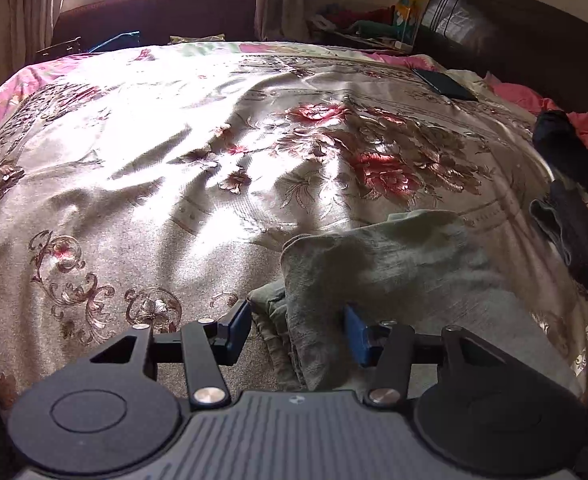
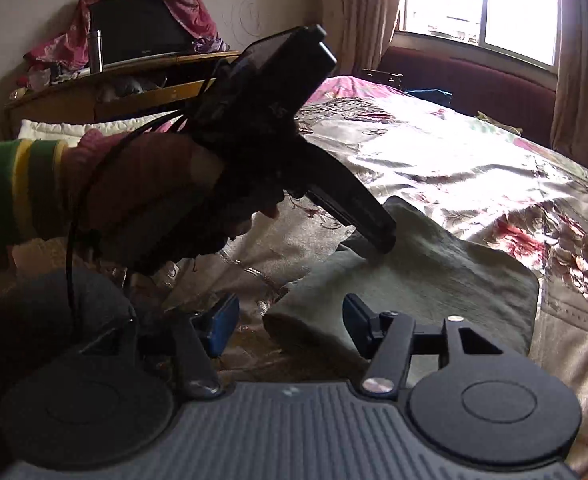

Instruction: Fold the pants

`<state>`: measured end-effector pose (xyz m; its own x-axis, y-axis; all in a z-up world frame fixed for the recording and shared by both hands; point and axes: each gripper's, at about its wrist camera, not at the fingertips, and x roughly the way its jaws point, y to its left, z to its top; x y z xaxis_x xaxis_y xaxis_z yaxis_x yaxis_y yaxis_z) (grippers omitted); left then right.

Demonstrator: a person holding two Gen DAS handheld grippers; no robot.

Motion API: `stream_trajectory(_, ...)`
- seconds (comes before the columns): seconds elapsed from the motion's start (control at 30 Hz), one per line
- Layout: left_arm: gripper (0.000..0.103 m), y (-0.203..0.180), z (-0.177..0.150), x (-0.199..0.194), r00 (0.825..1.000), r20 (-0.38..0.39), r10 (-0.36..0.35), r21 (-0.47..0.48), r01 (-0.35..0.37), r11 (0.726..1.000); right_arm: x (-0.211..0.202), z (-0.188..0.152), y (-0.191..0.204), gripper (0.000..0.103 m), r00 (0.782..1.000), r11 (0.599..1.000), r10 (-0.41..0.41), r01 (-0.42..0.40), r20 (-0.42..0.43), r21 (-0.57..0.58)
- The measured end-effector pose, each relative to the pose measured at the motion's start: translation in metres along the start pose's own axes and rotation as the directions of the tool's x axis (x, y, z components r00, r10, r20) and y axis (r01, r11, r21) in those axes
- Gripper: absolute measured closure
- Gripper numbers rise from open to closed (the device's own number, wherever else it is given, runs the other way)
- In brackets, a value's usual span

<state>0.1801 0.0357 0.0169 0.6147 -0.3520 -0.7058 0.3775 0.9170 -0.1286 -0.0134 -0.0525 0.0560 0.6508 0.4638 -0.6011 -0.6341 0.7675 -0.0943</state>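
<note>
Grey-green pants (image 1: pixel 394 272) lie folded in layers on the flowered bedspread (image 1: pixel 174 184). My left gripper (image 1: pixel 296 330) is open, its blue pads on either side of the pants' stacked left edge, right pad (image 1: pixel 356 334) resting on the cloth. In the right wrist view the pants (image 2: pixel 434 280) lie ahead as a flat bundle. My right gripper (image 2: pixel 290 324) is open over their near corner, nothing between the pads. The left gripper (image 2: pixel 370 224), held by a hand in a striped sleeve, points down onto the pants' far edge.
Dark clothes (image 1: pixel 574 216) lie at the bed's right side. A dark flat object (image 1: pixel 442 84) lies near the dark headboard (image 1: pixel 514 32). A wooden desk with clutter (image 2: pixel 106 80) stands beside the bed. A window with curtains (image 2: pixel 482 8) is behind.
</note>
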Motion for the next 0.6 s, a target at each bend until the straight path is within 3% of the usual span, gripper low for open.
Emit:
stream_trajectory(0.03, 0.041, 0.000, 0.002, 0.001, 1.000, 0.004, 0.006, 0.004, -0.006, 1.000, 0.003, -0.001, 0.005, 0.047, 0.999, 0.999, -0.037, 0.037, -0.012, -0.024)
stream_trajectory(0.07, 0.049, 0.000, 0.003, 0.002, 1.000, 0.006, 0.012, 0.006, -0.012, 1.000, 0.008, -0.003, 0.005, 0.048, 0.996, 0.996, -0.086, 0.084, -0.037, -0.042)
stream_trajectory(0.1, 0.062, 0.000, 0.005, 0.003, 1.000, -0.002, 0.007, 0.007, -0.007, 1.000, 0.009, -0.004, 0.002, 0.066, 0.994, 0.996, -0.088, 0.087, -0.058, -0.025)
stream_trajectory(0.13, 0.069, 0.001, 0.007, 0.004, 1.000, -0.011, -0.005, 0.003, 0.005, 1.000, 0.008, -0.007, -0.006, 0.091, 0.994, 0.997, -0.065, 0.068, -0.084, 0.031)
stream_trajectory(0.17, 0.074, 0.001, 0.010, 0.004, 1.000, -0.017, -0.017, 0.001, 0.017, 1.000, 0.007, -0.007, -0.013, 0.096, 0.994, 0.995, -0.043, 0.052, -0.098, 0.087)
stream_trajectory(0.27, 0.081, 0.001, 0.023, 0.004, 0.999, -0.014, -0.052, 0.009, 0.052, 0.999, -0.008, -0.003, -0.040, 0.099, 0.997, 0.971, -0.010, 0.029, -0.081, 0.238)
stream_trajectory(0.37, 0.081, 0.004, 0.040, 0.001, 0.995, 0.020, -0.097, -0.010, 0.097, 0.995, -0.028, 0.015, -0.053, 0.099, 1.000, 0.952, -0.017, 0.017, -0.001, 0.306)
stream_trajectory(0.47, 0.081, 0.003, 0.053, -0.004, 0.994, 0.065, -0.091, 0.029, 0.089, 0.996, -0.033, 0.033, -0.050, 0.099, 0.996, 0.952, -0.040, 0.016, 0.074, 0.305)
stream_trajectory(0.6, 0.081, 0.016, 0.039, 0.005, 0.999, 0.019, -0.038, 0.038, 0.037, 0.999, 0.005, 0.028, -0.027, 0.099, 1.000, 0.976, 0.011, -0.015, 0.019, 0.218)
